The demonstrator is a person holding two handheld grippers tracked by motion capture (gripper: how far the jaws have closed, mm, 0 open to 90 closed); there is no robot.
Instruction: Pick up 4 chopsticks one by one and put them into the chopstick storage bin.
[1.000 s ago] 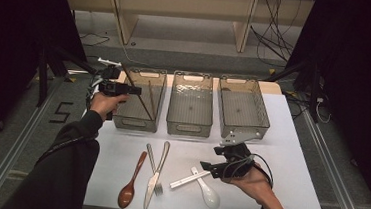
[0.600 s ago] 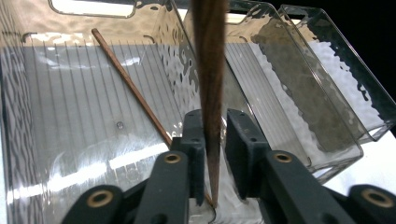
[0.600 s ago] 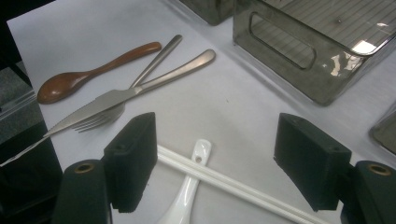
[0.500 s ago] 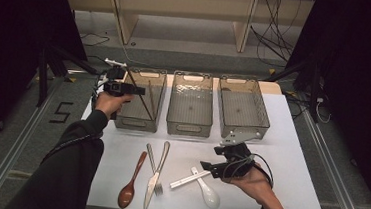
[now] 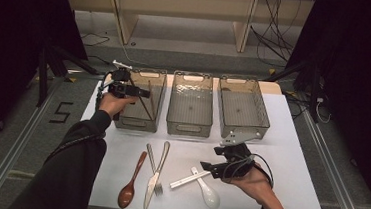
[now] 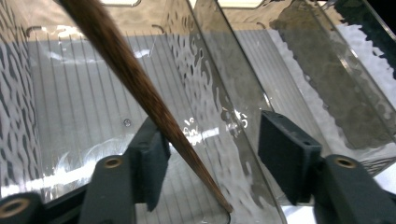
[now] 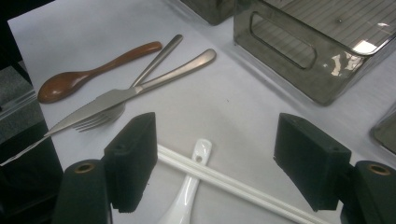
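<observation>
The person's left gripper (image 5: 141,93) hung over the leftmost of three clear bins (image 5: 137,123) lined up along the far edge of the desk (image 5: 289,158). Its jaws had just been opening, and in the left gripper view they stood apart with a brown wooden chopstick (image 6: 140,88) slanting between them. The stick lay close against the left pad, well clear of the right one, and I could not tell whether it touched; no pad pressed on it. Its thin tip rested at the bottom of the bin by the near wall, and from above it showed as a dark line leaning inside that bin (image 5: 148,100).

The right gripper (image 5: 207,167) was low over the desk near the front edge, right of centre, jaws wide open and holding nothing. In the right gripper view a pair of white chopsticks (image 7: 224,182) lay on the desk between the pads, crossing over the handle of a white spoon (image 7: 187,196); the left pad sat just beside them, and I could not tell if it touched.

Left of those, near the front edge, lay a brown wooden spoon (image 5: 131,188), a knife (image 5: 156,175) and a fork (image 5: 154,170), the knife crossed over the fork. The middle bin (image 5: 187,130) and the right bin (image 5: 241,129) stood beside the first.
</observation>
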